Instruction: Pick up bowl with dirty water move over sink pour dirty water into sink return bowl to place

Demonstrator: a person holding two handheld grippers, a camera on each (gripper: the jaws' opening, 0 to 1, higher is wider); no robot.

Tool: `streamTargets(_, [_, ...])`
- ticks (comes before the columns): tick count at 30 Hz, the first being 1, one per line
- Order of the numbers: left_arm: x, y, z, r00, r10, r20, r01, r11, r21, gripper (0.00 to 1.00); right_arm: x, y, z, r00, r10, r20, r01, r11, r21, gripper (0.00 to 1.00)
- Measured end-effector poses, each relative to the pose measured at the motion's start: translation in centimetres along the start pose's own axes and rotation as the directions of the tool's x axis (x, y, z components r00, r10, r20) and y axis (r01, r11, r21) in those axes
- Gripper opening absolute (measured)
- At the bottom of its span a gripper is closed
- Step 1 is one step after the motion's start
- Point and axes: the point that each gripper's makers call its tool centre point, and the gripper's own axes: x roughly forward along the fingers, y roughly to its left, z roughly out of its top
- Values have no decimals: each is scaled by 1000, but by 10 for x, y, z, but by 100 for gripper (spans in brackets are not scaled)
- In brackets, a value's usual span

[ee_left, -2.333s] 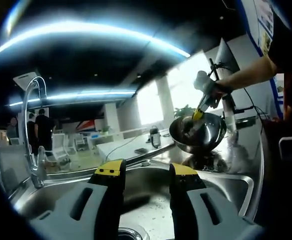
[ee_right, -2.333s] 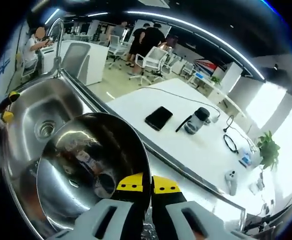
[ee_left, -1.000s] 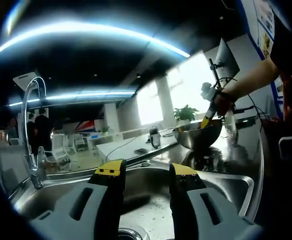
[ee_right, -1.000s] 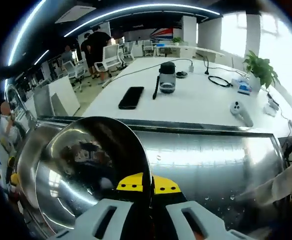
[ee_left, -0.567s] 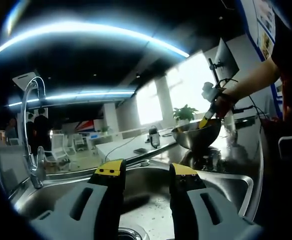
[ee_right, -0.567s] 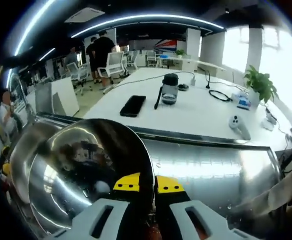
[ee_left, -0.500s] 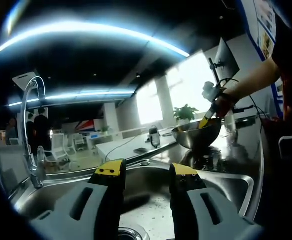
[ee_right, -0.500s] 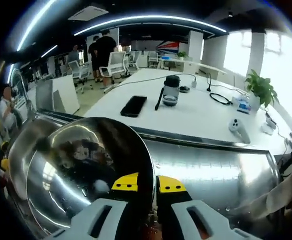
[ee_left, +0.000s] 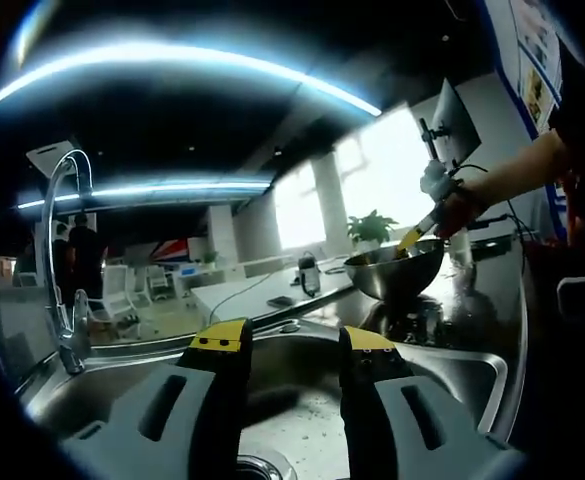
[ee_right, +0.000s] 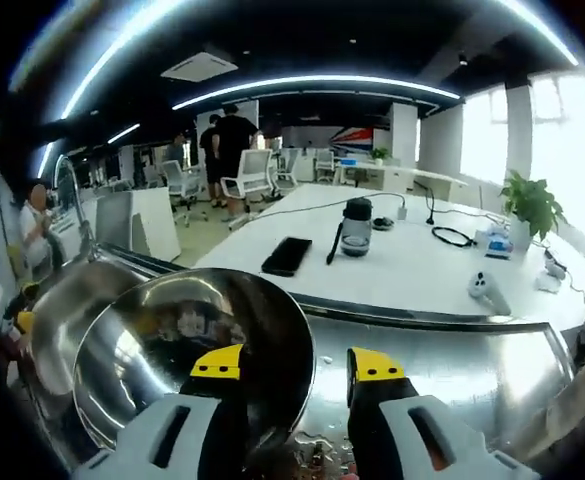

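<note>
Bowl on steel counter, right hand-held gripper jaws parted astride its rim, left hand-held gripper released over sink

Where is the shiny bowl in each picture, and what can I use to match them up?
Left gripper view: the bowl sits right of centre on the steel counter beside the sink, with the right tongs at its rim.
Right gripper view: the bowl is at lower left, just above the right tongs, whose jaws stand apart.
Shared landmark: the potted plant by the bright windows.
</note>
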Motion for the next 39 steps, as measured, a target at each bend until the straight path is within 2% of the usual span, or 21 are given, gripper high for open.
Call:
streamTargets(3, [0, 0, 0, 1000, 2, 0, -2, 1000, 1, 34, -8, 7, 8, 998, 22, 51, -22, 1000, 11, 36])
streamTargets(5, [-1, 1, 1, 1000, 8, 2, -8, 1000, 3, 34, -16, 11, 22, 990, 33, 135, -38, 999, 36, 36])
streamTargets(6, [-1, 1, 2, 1000, 11, 5, -11, 1000, 2, 34, -20, 10, 32, 981, 30, 193, -42, 997, 57, 36])
streamTargets(7, [-1, 2, 2, 1000, 12, 6, -12, 1000, 1, 34, -23, 10, 36, 975, 26, 221, -44, 996, 79, 36])
streamTargets(13, [0, -3, 2, 1000, -10, -2, 10, 1000, -23, 34, -17, -2, 29, 977, 12, 214, -31, 996, 88, 41])
streamTargets(16, [0, -3, 2, 1000, -5, -5, 5, 1000, -16, 34, -22, 8, 25, 973, 47, 224, -57, 998, 41, 44])
streamTargets(20, [-1, 1, 4, 1000, 15, 3, -14, 999, -31, 34, -38, 30, 33, 945, 115, 307, -114, 993, -22, 50])
streamTargets(22, [-1, 2, 4, 1000, 19, 3, -19, 999, -35, 34, -45, 36, 31, 938, 135, 319, -130, 991, -36, 52])
streamTargets(26, [0, 0, 2, 1000, 19, -11, -19, 1000, -25, 34, -55, 43, 20, 936, 162, 312, -156, 987, -44, 54])
streamTargets(30, [0, 1, 3, 1000, 28, -11, -29, 999, -26, 34, -65, 44, 15, 921, 174, 348, -177, 984, -24, 56])
streamTargets(32, [-1, 3, 5, 999, 33, -3, -33, 999, -42, 34, -68, 36, 11, 924, 157, 349, -136, 987, -82, 60])
streamTargets(33, [-2, 3, 9, 1000, 27, 15, -26, 997, -74, 34, -70, 31, 6, 930, 145, 336, -129, 989, -69, 60])
streamTargets(34, [-2, 3, 13, 999, 25, 41, -20, 993, -116, 33, -74, 29, 4, 927, 142, 347, -128, 990, -61, 60])
streamTargets(37, [-3, 10, 17, 997, 36, 65, -24, 984, -174, 33, -92, 33, 6, 880, 169, 444, -169, 985, -40, 63])
streamTargets(39, [-3, 10, 16, 997, 35, 63, -23, 983, -184, 33, -103, 36, 2, 863, 179, 472, -176, 983, -52, 65])
